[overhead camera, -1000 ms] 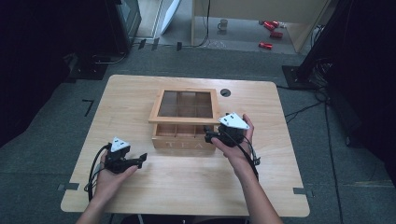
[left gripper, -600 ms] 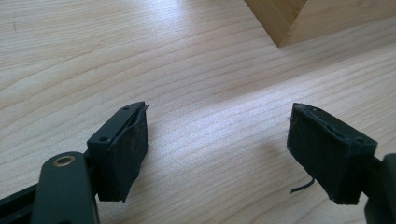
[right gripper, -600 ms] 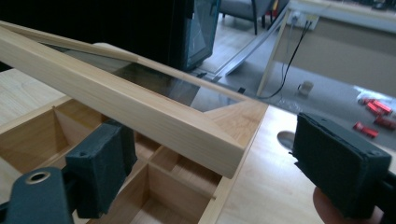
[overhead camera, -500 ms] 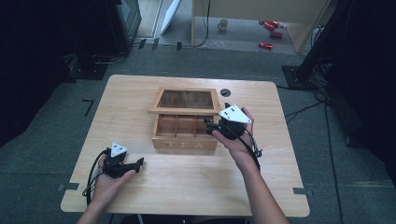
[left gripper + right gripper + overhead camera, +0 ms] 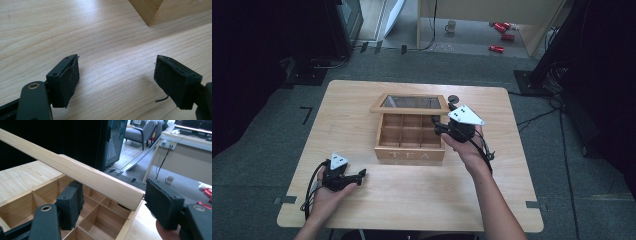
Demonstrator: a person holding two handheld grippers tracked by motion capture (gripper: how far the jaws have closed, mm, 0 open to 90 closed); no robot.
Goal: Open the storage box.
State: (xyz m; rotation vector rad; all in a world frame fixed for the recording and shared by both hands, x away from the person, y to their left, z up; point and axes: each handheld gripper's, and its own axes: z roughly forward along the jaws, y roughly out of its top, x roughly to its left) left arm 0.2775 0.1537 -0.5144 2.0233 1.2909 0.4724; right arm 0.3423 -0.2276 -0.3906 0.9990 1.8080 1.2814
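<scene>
Beyond the light wooden table [image 5: 362,105], at twelve o'clock on the grey floor, a small pale mug [image 5: 451,26] and some red items [image 5: 496,48] beside a wooden desk leg; at eleven o'clock a dark cabinet [image 5: 343,20]. Near the table's middle, a pale wooden tea box marked "TEA" [image 5: 410,154], compartments bare, with its glass-paned wooden lid [image 5: 410,103] raised and tilted back toward twelve o'clock. Just beyond the lid's right corner, a small dark round thing [image 5: 453,99], too small to tell. At the box's three o'clock edge, the right gripper [image 5: 442,128], jaws apart, one over the compartments and one outside the lid's end [image 5: 130,195]; touching or not, cannot tell. At seven o'clock from the box, well apart, the left gripper [image 5: 360,174] low over bare tabletop, jaws wide apart around nothing.
</scene>
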